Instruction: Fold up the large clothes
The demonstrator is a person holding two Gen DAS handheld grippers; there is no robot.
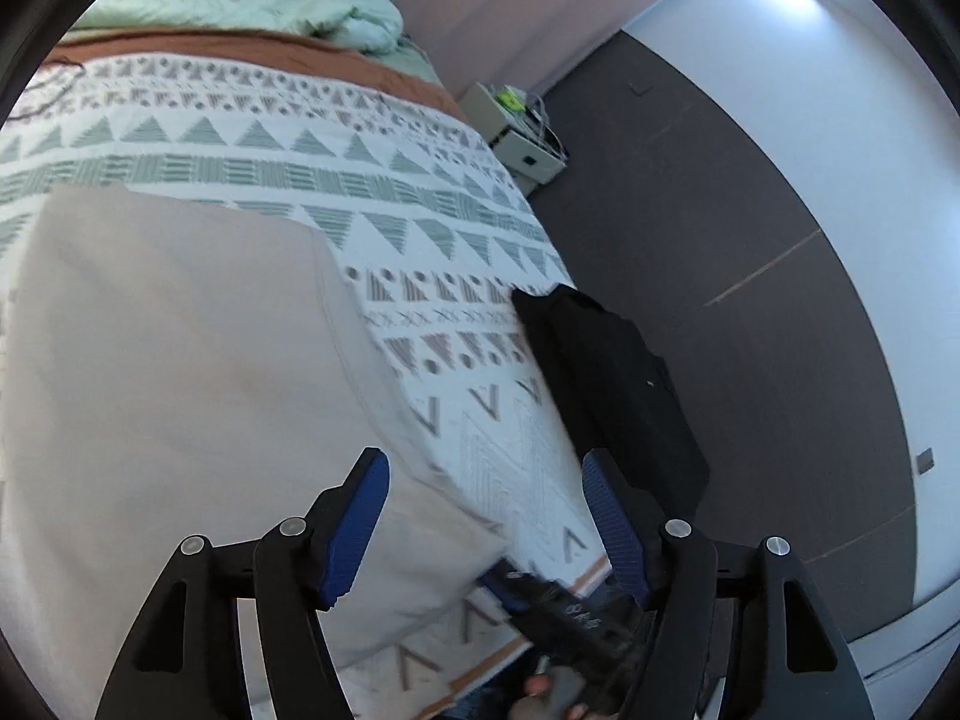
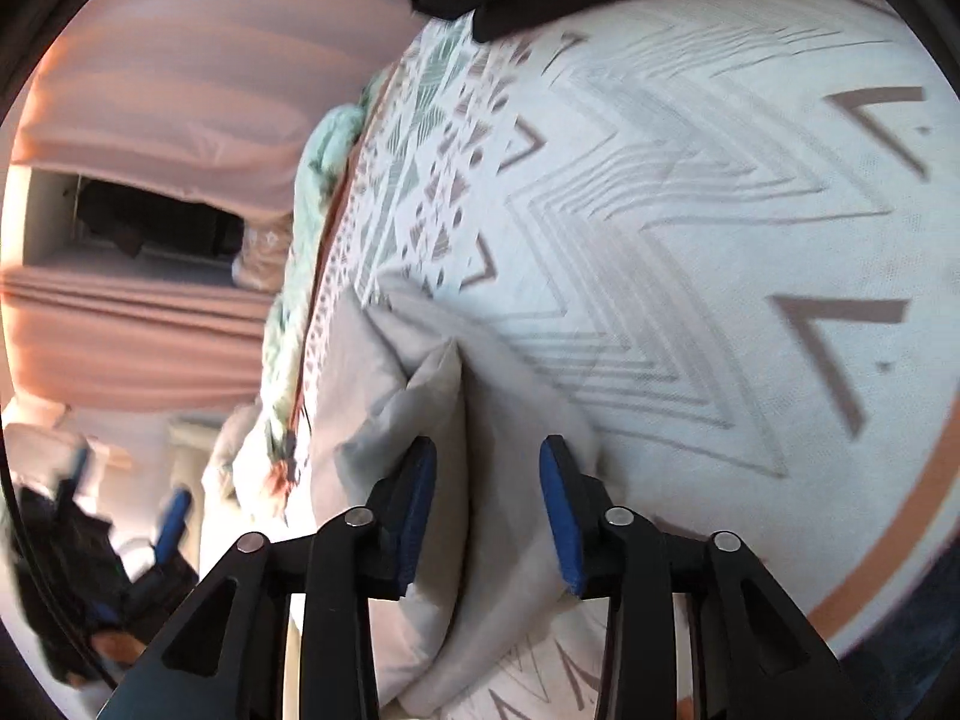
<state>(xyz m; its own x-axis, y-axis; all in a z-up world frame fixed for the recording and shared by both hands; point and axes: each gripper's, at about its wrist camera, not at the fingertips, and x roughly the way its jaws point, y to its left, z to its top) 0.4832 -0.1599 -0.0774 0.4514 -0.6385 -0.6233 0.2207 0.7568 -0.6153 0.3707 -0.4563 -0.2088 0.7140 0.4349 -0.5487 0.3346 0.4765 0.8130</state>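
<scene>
Beige garment [image 1: 180, 360] lay on patterned bed [image 1: 420, 192] | left gripper [image 1: 486, 474] gaped empty | right gripper [image 2: 487, 462] straddled fold at 12 o'clock, unclosed

My left hand-held gripper [image 1: 483, 468] hangs with its blue-padded fingers [image 1: 360, 516] spread wide — nothing between them. My right hand-held gripper [image 2: 487, 456] is also parted, its fingers [image 2: 555, 510] set either side of a raised fold without pressing it. In the right wrist view the left gripper shows blurred at the lower left — its state unreadable there.
</scene>
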